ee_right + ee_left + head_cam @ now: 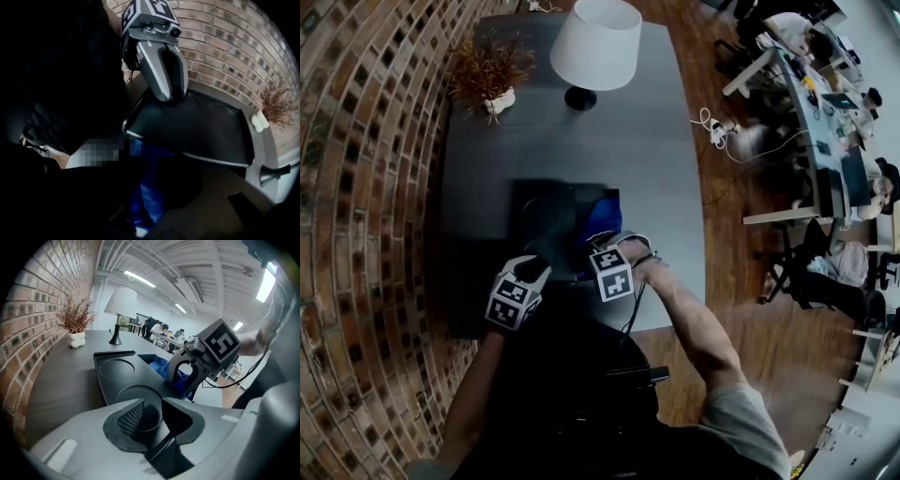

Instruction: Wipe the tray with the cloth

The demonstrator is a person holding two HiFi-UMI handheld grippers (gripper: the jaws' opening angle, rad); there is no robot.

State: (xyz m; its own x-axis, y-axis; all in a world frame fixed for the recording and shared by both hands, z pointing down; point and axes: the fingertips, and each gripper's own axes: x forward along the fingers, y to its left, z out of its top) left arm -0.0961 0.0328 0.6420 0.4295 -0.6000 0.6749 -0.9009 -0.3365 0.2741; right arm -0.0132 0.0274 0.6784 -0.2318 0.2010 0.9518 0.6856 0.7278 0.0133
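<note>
A black tray (546, 202) with round recesses lies on the dark table in front of me. My left gripper (539, 255) is shut on the tray's near rim; in the left gripper view the rim sits between the left gripper's (152, 418) jaws. From the right gripper view, the left gripper (171, 96) clamps that edge of the tray (201, 126). A blue cloth (602, 216) is bunched at the tray's right side. My right gripper (605, 242) points steeply down, shut on it. The cloth (146, 187) shows between its dark jaws. The left gripper view has the right gripper (183, 383) over the cloth (161, 366) by the tray (117, 369).
A white-shaded lamp (595, 47) and a dried plant in a white pot (490, 70) stand at the far end of the grey table (666, 169). A brick wall (366, 187) runs along the left. Desks with people (825, 94) are across the wooden floor at right.
</note>
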